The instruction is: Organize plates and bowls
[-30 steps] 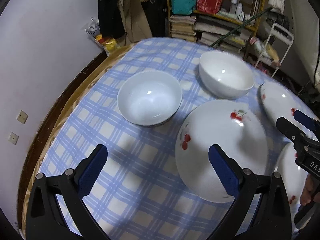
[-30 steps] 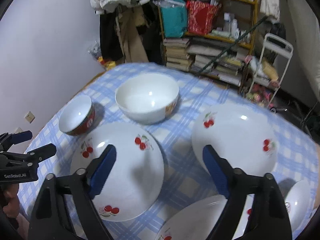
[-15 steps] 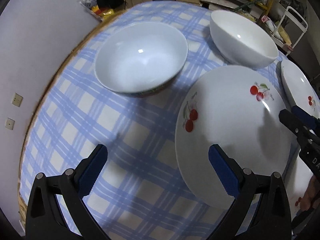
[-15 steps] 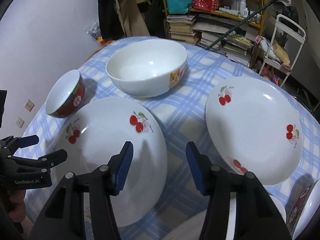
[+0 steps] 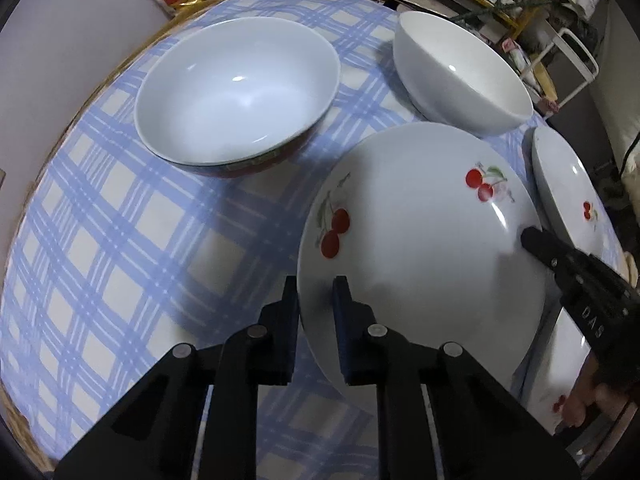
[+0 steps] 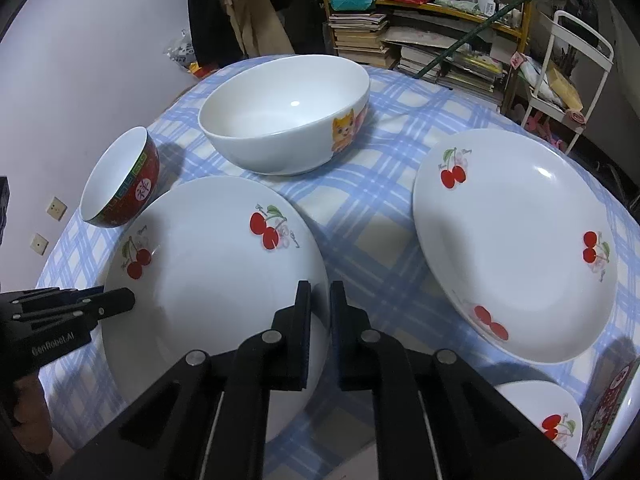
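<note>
A white cherry plate point(image 5: 420, 248) point(image 6: 208, 272) lies on the blue checked table point(image 5: 120, 248). My left gripper point(image 5: 316, 308) is shut on its left rim. My right gripper point(image 6: 320, 312) is shut on its right rim; it also shows in the left wrist view point(image 5: 576, 280). A red bowl with a white inside point(image 5: 236, 92) point(image 6: 120, 184) stands left of the plate. A big white bowl with a cat picture point(image 6: 288, 112) point(image 5: 460, 76) stands behind it. A second cherry plate point(image 6: 516, 244) point(image 5: 568, 188) lies to the right.
A third cherry plate point(image 6: 544, 416) and a red patterned box point(image 6: 608, 404) sit at the near right edge. Shelves with books and bags point(image 6: 420, 20) and a white rack point(image 6: 568, 68) stand beyond the table. A wall point(image 6: 80, 60) is on the left.
Both grippers moved down and in to the near cherry plate and closed on its opposite rims; both stood open a second ago.
</note>
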Demonstrator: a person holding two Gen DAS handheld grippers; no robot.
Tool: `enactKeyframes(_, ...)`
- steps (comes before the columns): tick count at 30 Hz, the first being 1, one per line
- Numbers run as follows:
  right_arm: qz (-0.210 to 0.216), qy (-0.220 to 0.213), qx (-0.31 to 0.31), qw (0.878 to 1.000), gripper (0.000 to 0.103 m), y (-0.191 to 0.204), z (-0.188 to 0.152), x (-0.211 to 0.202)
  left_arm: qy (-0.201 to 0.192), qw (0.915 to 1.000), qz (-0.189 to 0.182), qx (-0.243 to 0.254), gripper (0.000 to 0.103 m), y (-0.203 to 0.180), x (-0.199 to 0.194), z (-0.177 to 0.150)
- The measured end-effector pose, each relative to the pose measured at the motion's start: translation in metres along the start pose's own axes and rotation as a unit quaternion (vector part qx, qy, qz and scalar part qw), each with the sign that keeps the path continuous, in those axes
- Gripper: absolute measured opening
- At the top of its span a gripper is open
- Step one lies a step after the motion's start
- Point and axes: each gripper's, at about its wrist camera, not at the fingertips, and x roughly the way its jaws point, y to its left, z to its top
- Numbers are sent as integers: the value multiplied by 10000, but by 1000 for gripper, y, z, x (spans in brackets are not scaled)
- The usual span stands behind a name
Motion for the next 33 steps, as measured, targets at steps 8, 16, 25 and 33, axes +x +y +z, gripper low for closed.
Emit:
enactKeyframes(8,-141,84,-135,9998,10,7,0,-5,148,9998,-1,-141,16,4,2,2)
enactKeyframes(16,-291,155,-158,9993,11,14,-6,-14,233,9994,-183,-195,19,8,-9,-3)
enactKeyframes(25,-368,145,-89,9992,11,17,-21,-33,203,9993,-289,-138,19,3,-26,-22)
enactKeyframes(33,-365,212,-94,9991,11,28,-41,-47,130,9998,-121,10,19,5,-44,-46)
